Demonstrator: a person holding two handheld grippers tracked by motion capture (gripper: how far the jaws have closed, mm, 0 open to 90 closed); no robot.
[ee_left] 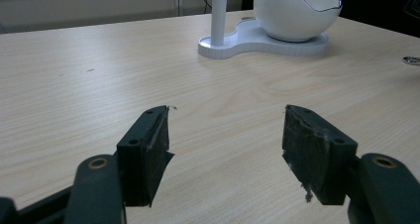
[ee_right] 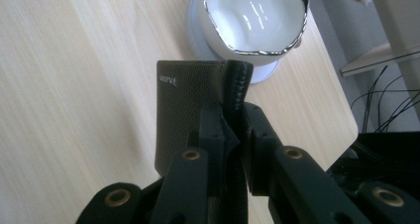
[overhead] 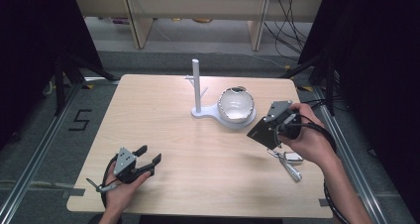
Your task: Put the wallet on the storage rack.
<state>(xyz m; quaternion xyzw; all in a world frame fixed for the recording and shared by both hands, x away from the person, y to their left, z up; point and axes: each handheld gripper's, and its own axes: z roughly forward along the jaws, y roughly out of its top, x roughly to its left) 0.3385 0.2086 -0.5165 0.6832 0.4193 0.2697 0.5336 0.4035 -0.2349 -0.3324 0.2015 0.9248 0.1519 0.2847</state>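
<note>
A black leather wallet [overhead: 261, 131] hangs in the air at the table's right, just in front of a white egg-shaped bowl [overhead: 236, 105]. My right gripper [overhead: 275, 126] is shut on the wallet's edge; in the right gripper view the wallet [ee_right: 190, 100] stands on edge between the jaws, with the bowl [ee_right: 255, 18] just beyond it. The bowl sits on a white stand [overhead: 204, 113] with an upright post [overhead: 196, 83]. My left gripper [overhead: 149, 154] rests open near the table's front left; in the left gripper view its gripper [ee_left: 225, 149] holds nothing, over bare wood.
A bunch of keys with a fob [overhead: 289, 162] lies on the table under my right hand. The wooden table [overhead: 163, 130] has free room across its middle and left. Shelving legs and cables stand beyond the far edge.
</note>
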